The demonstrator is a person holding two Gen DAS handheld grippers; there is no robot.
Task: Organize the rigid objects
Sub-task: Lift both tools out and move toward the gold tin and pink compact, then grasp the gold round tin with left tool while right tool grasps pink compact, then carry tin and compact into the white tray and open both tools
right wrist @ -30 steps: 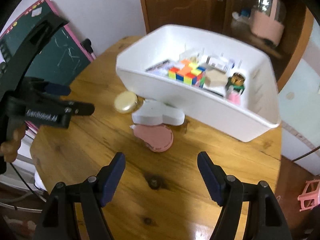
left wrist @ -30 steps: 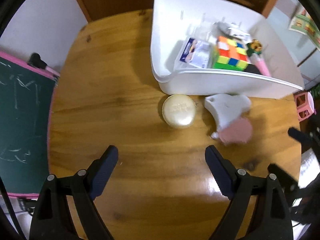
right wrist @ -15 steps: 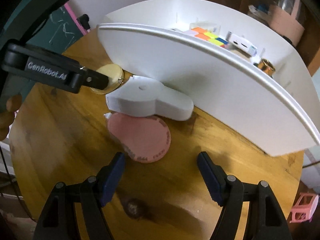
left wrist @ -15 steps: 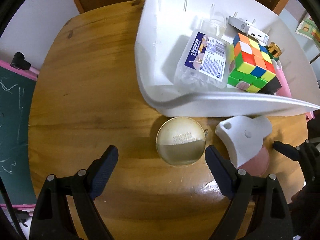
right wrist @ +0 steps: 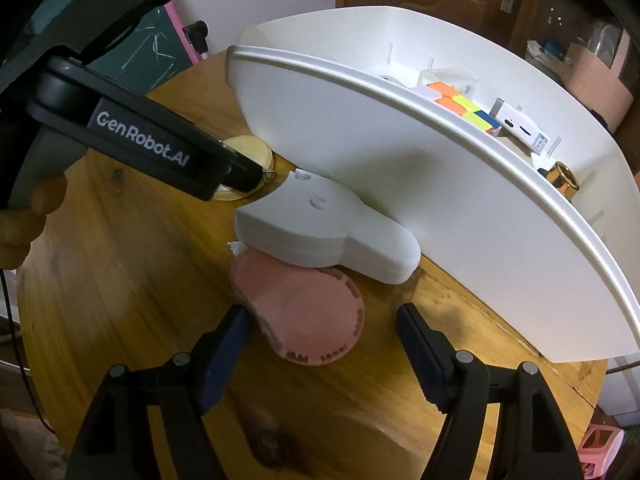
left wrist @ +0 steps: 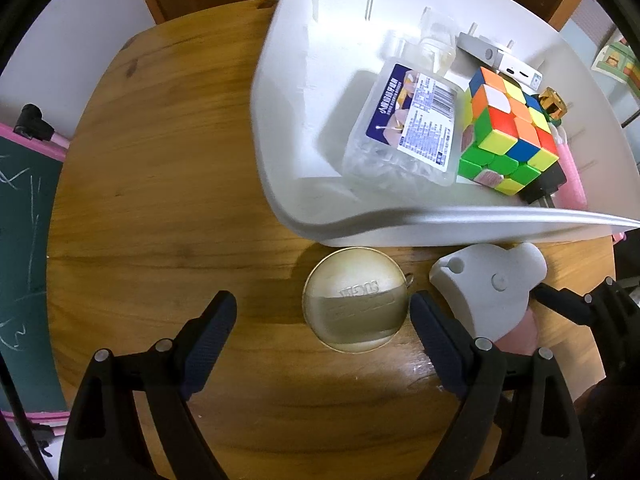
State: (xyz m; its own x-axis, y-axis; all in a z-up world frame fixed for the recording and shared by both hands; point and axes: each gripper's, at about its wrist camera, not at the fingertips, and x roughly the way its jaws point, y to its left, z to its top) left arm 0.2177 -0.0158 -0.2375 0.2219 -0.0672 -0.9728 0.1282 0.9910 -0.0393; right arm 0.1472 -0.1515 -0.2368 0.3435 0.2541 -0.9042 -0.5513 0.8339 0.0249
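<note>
Left wrist view: left tongs [left wrist: 322, 322] gape low in frame, gold round tin [left wrist: 356, 299] between the blue pads, untouched | right wrist view: right tongs [right wrist: 322, 330] closing slightly, still apart, straddling pink disc [right wrist: 306, 316] under white plastic piece [right wrist: 320, 236] | white bin [right wrist: 420, 184] upper right holds colour cube [left wrist: 508, 132] | wooden surface [left wrist: 168, 200]

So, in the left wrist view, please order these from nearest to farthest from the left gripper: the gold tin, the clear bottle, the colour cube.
From the left gripper:
1. Gold tin, on the table between the open jaws.
2. Clear bottle, inside the white bin.
3. Colour cube, in the bin, right of the bottle.
</note>
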